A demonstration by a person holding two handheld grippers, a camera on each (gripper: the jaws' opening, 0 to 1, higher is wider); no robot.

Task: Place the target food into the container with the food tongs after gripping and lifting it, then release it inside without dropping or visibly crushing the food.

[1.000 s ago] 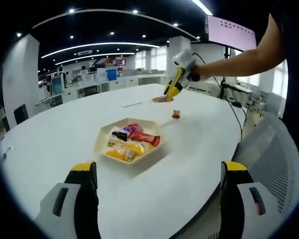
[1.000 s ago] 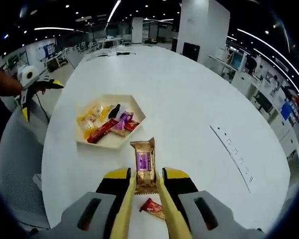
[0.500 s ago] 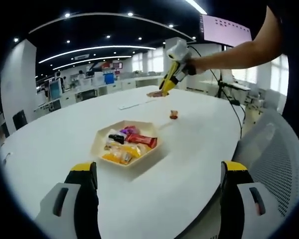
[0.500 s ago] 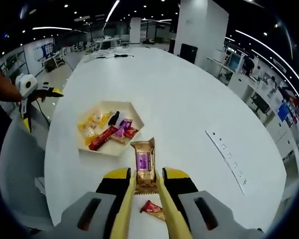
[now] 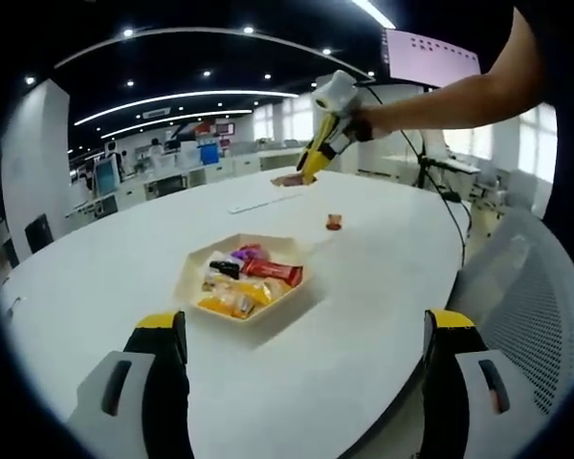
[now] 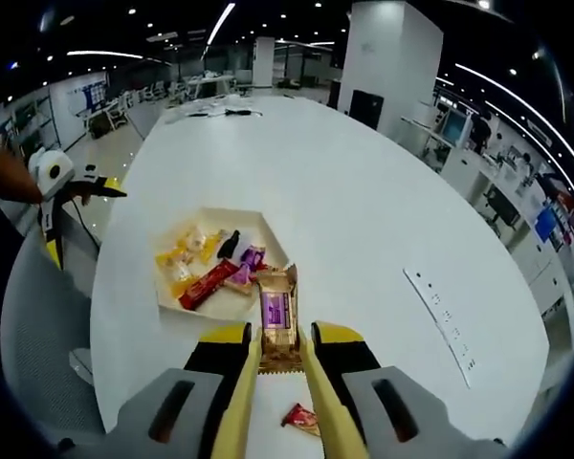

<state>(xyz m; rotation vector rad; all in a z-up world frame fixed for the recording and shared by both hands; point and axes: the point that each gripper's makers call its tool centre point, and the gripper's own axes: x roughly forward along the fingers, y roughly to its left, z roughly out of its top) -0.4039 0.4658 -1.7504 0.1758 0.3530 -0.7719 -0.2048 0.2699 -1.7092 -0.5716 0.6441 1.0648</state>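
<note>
Right gripper [image 6: 278, 356] clamps snack bar [image 6: 276, 316], now nearer tray [image 6: 177, 292] | left gripper [image 5: 306, 382] apart

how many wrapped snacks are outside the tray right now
2: a gold-wrapped snack bar with a purple label clamped in the right gripper above the white table, and a small red-wrapped snack lying on it. Others may be hidden.

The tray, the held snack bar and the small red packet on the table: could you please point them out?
tray [image 6: 264, 223]: right gripper view, bare far rim.
snack bar [image 6: 276, 311]: right gripper view, purple label.
red packet [image 6: 300, 417]: right gripper view, wrapper middle.
</note>
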